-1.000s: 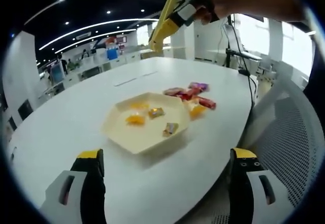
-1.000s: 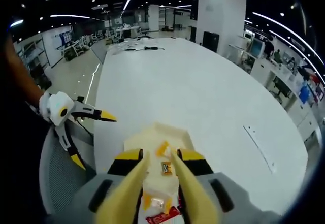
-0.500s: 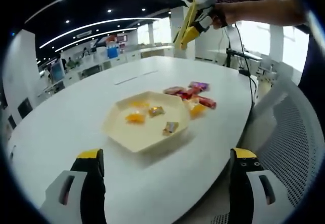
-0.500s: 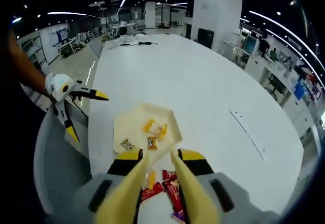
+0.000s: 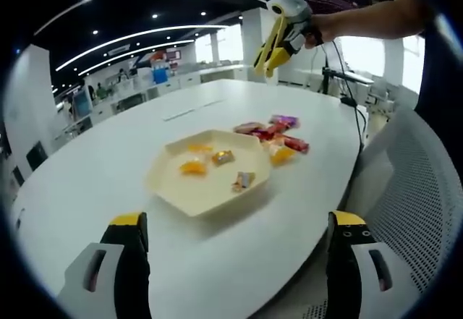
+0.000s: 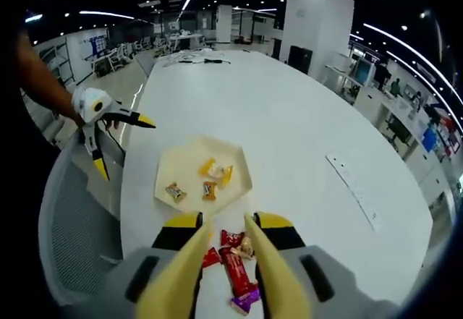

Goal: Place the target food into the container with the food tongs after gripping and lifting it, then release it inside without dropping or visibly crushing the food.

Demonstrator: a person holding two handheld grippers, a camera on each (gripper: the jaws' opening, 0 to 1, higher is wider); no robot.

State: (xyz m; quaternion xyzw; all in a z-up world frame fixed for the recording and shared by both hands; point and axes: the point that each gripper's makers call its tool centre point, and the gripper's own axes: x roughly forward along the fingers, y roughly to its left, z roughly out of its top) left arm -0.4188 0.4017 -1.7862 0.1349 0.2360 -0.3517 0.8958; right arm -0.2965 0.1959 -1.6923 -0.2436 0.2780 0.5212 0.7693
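Wrapped candies [image 6: 235,265]: piled beside the hexagonal tray [image 6: 168,171]; yellow tongs [image 6: 224,265] held above them, slightly parted, gripping nothing.

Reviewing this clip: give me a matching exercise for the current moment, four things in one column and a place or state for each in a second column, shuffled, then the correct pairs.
Things:
1. hexagonal tray
2. red wrappers
3. left gripper
4. tongs

Places or states:
A. held beside the table's edge, jaws wide apart
B. lying on the table, outside the tray
C. holds several small wrapped sweets
D. yellow arms above the loose sweets, gripping nothing

Pairs: 1-C, 2-B, 3-A, 4-D
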